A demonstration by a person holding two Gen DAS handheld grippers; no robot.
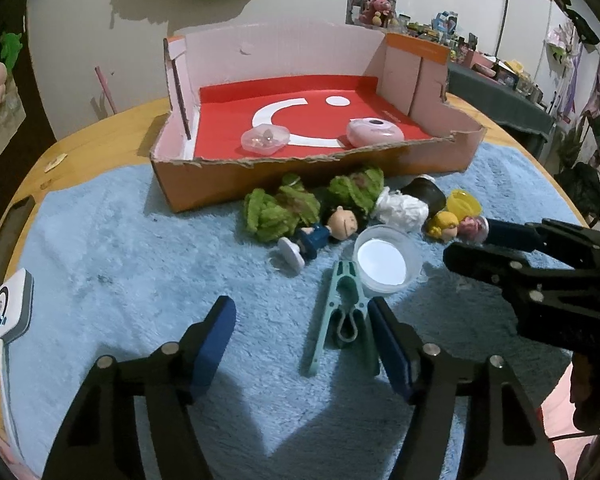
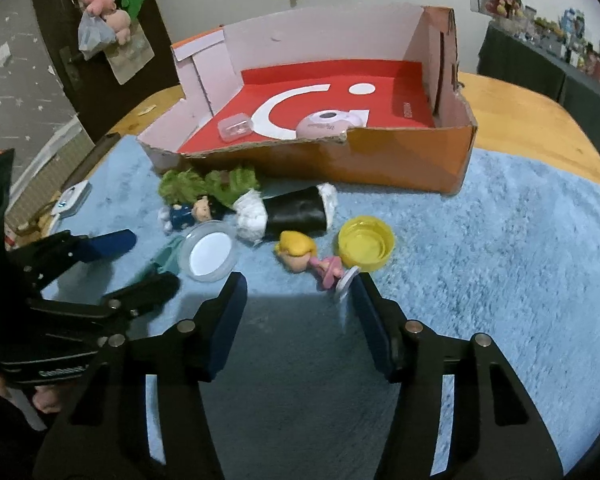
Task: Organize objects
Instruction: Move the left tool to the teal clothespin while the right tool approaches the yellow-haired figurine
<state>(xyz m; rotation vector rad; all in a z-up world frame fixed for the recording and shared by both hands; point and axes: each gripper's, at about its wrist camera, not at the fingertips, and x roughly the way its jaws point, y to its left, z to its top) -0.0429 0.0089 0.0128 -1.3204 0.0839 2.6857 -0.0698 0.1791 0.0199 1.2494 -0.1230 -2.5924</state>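
Left wrist view: toys heaped on a fluffy blue mat (image 1: 120, 240) in front of a torn cardboard box (image 1: 308, 176).

Partial lettering, roughly "GenRobot", shows on the left gripper (image 2: 140, 264) only in the right wrist view; the box's red floor carries a white curve and dot. Both the left gripper (image 1: 300, 340) and right gripper (image 2: 298, 308) have their jaws apart, holding nothing. A mint plastic clothespin (image 1: 340, 308) lies just in front of the box's heap, beside the left gripper's right finger. The right view alone shows the full blonde doll (image 2: 308, 258) and round yellow cap (image 2: 366, 242). Inside the box sit a clear case (image 1: 264, 138) and a pink rounded case (image 1: 374, 130).
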